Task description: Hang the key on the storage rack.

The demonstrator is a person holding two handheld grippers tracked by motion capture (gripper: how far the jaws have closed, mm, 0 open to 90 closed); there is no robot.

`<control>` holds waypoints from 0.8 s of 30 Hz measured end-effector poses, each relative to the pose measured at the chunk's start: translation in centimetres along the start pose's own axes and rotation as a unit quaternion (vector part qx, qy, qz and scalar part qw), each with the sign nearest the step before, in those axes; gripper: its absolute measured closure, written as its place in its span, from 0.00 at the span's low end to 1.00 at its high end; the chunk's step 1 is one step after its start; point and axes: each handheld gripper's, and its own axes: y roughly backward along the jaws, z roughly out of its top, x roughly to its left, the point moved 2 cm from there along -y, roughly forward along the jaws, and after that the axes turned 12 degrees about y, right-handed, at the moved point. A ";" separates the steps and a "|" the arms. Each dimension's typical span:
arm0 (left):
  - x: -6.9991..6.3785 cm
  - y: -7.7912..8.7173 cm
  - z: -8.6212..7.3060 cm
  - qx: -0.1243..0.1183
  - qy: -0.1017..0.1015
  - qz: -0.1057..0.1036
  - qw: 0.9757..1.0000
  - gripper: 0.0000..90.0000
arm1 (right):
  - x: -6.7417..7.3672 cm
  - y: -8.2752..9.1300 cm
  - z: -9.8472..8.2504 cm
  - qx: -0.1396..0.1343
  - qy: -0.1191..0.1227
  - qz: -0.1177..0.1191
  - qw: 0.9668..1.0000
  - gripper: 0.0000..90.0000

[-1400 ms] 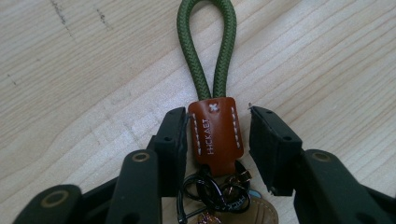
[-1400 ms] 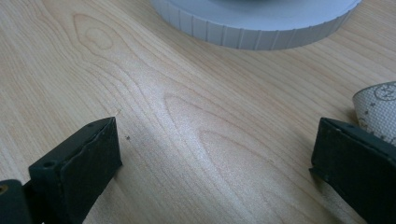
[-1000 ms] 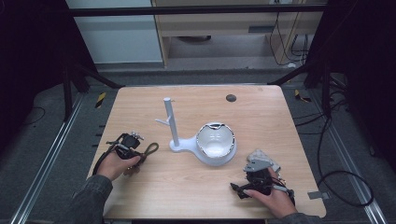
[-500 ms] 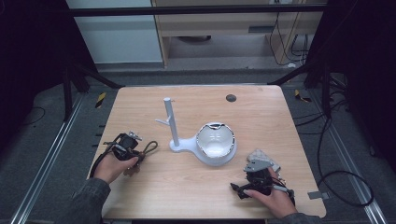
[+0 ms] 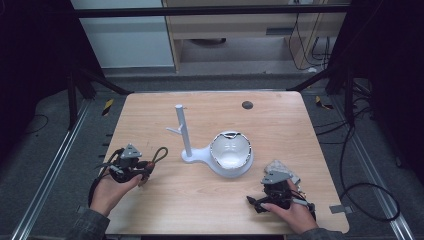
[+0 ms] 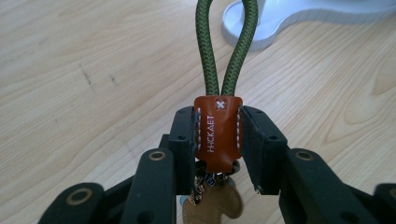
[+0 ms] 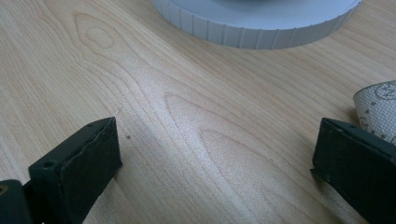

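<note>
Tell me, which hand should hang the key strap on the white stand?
Probably the left. The left gripper already clamps the key strap, with the white stand close ahead. The right gripper is open, holding nothing.
</note>
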 end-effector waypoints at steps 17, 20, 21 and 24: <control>-4.1 1.9 1.4 -0.083 -0.022 -0.028 0.996 0.73 | 0.0 0.0 0.0 0.000 0.001 0.000 1.000 0.01; -4.7 2.1 1.6 -0.089 -0.026 -0.033 0.995 0.73 | 0.0 0.0 0.0 0.000 0.000 0.000 1.000 0.01; -4.9 2.3 1.7 -0.092 -0.028 -0.035 0.995 0.73 | 0.0 0.0 0.0 0.000 0.000 0.000 1.000 0.01; -5.4 2.5 1.9 -0.099 -0.030 -0.040 0.994 0.73 | 0.0 0.0 0.0 0.000 0.000 0.000 1.000 0.01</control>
